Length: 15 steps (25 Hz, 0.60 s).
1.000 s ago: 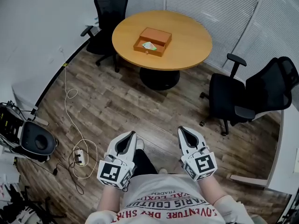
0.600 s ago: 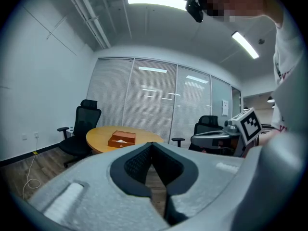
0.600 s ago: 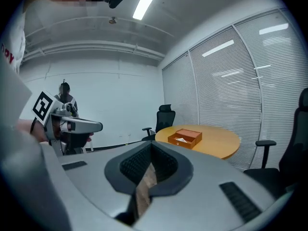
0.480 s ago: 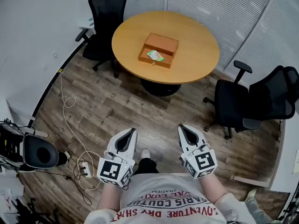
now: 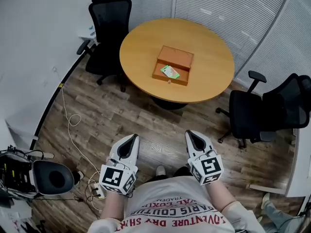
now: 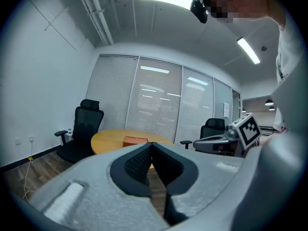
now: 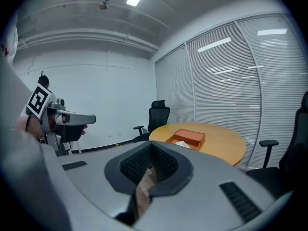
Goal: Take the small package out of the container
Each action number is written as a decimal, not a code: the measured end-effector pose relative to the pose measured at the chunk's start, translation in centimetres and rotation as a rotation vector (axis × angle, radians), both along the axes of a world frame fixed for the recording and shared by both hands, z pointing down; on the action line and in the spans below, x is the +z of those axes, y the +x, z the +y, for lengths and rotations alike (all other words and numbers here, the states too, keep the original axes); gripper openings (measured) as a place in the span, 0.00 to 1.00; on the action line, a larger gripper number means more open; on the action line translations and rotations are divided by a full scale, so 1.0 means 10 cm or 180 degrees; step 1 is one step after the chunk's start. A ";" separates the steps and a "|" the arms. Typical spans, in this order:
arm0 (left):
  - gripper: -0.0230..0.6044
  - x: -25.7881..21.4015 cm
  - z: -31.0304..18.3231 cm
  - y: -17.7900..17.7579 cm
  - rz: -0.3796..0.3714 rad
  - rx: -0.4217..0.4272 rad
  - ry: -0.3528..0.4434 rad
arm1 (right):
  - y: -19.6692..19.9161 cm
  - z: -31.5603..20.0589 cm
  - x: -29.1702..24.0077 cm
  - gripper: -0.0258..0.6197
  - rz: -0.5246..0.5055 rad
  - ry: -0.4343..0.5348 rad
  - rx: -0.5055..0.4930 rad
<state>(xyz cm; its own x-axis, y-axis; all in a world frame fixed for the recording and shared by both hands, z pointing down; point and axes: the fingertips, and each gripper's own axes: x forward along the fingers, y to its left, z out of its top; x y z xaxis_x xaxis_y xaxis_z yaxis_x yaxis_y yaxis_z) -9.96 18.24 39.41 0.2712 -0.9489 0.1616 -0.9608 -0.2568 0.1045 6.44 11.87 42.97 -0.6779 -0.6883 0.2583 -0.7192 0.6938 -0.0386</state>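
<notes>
- a white cable (image 5: pixel 68 123) trails over the wood floor (image 5: pixel 121 115) at the left, between the person and the work. a good approach keeps the feet clear of it.
- an office chair (image 5: pixel 108 18) stands against the left edge of the tabletop (image 5: pixel 141 42), so the bare near edge looks like the easier way in.
- the left gripper (image 5: pixel 133 138) is held low before the chest, well apart from the work. its jaws are clenched tip to tip with nothing between them.
- an orange box (image 5: pixel 177 57) sits on the round tabletop, and the small package (image 5: pixel 170 72) lies flat in its near, open half.
- the step in hand, as i judge it, is walking up to the tabletop, and none of the task is done yet.
- to do it well, get right up to the edge and part one set of jaws before reaching. then come down from above and pinch the thin package by an edge, without nudging the box.
- the right gripper (image 5: pixel 190 134) mirrors the left, low and close to the body. its jaws are pressed together and empty.
- a pair of chairs (image 5: pixel 252 115) stands at the right, off the direct path.
- against the earlier frame, the tabletop and box sit lower and further right in the head view and look nearer, so the person seems to be closing in.
- both grippers keep the same pose, jaws closed as before.
</notes>
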 end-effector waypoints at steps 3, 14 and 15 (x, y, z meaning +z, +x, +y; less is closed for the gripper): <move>0.05 0.04 -0.17 -0.13 0.0001 0.0016 -0.0051 | -0.10 -0.20 0.02 0.05 0.0017 -0.0040 0.0034; 0.05 0.27 -1.25 -0.50 -0.0001 0.0004 -0.0102 | -0.53 -1.28 0.25 0.05 0.0077 -0.0078 -0.0010; 0.05 0.27 -1.41 -0.52 0.0001 0.0015 -0.0111 | -0.55 -1.43 0.25 0.05 0.0079 -0.0092 0.0004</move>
